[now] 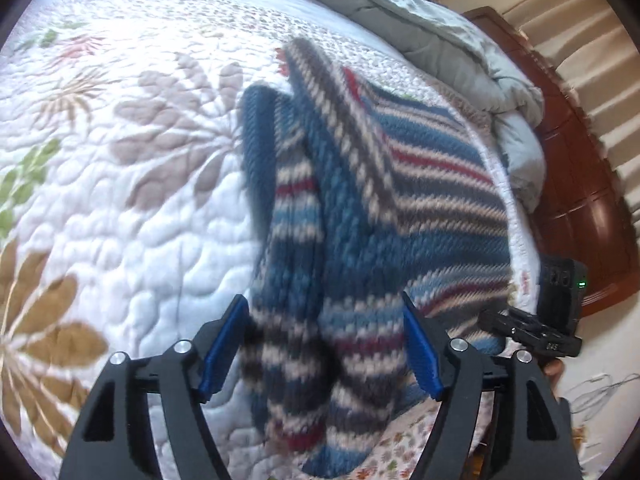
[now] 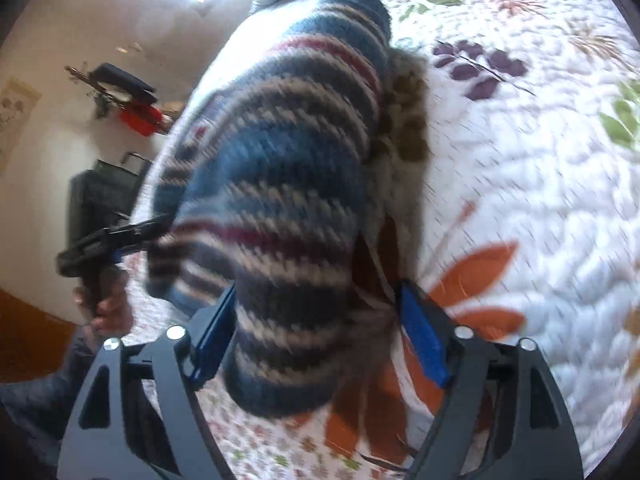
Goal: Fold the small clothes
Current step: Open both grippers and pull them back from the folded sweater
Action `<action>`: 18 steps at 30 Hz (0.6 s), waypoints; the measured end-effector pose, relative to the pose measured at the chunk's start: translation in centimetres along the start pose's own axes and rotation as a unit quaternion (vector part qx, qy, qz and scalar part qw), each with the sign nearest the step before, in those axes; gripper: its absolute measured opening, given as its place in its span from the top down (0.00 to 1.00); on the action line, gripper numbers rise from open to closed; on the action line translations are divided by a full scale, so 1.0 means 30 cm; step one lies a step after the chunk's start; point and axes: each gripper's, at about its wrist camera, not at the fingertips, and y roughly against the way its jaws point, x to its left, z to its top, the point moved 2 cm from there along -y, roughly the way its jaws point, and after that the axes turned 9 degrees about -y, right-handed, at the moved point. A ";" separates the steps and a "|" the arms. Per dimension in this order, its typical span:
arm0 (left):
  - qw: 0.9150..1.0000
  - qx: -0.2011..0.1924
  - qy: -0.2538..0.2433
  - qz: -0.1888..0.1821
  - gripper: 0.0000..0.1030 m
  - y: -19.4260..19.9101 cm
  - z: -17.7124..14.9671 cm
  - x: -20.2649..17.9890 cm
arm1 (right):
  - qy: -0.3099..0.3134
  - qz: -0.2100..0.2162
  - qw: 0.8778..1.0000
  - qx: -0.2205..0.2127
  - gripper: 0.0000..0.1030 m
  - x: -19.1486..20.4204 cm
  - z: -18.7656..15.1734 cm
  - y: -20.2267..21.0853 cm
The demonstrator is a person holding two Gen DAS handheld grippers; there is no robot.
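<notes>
Lying on the quilt, the striped knit sweater sat btwn the spread jaws of both grippers, L & R, neither clamping it.

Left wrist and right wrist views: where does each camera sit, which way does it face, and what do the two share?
Left wrist: sits on the left gripper, looking along its blue fingers at the striped sweater on the quilt; the right gripper shows at the right edge.
Right wrist: sits on the right gripper, looking across the same sweater and quilt; the left gripper and the hand holding it show at the left.
Shared: sweater, quilt, and each other's gripper. Both views are blurred.
</notes>
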 end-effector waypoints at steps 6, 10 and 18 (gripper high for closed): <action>0.999 0.014 0.020 0.032 0.24 -0.027 -0.022 0.014 | -0.014 -0.040 0.999 -0.005 0.31 0.003 0.004 -0.011; 0.995 -0.008 0.004 0.102 0.24 0.098 -0.040 -0.051 | -0.022 -0.091 0.995 -0.029 0.20 0.090 -0.032 0.067; 0.970 -0.028 -0.017 0.241 0.12 0.262 -0.104 -0.190 | -0.010 -0.182 0.979 -0.095 0.09 0.260 -0.183 0.235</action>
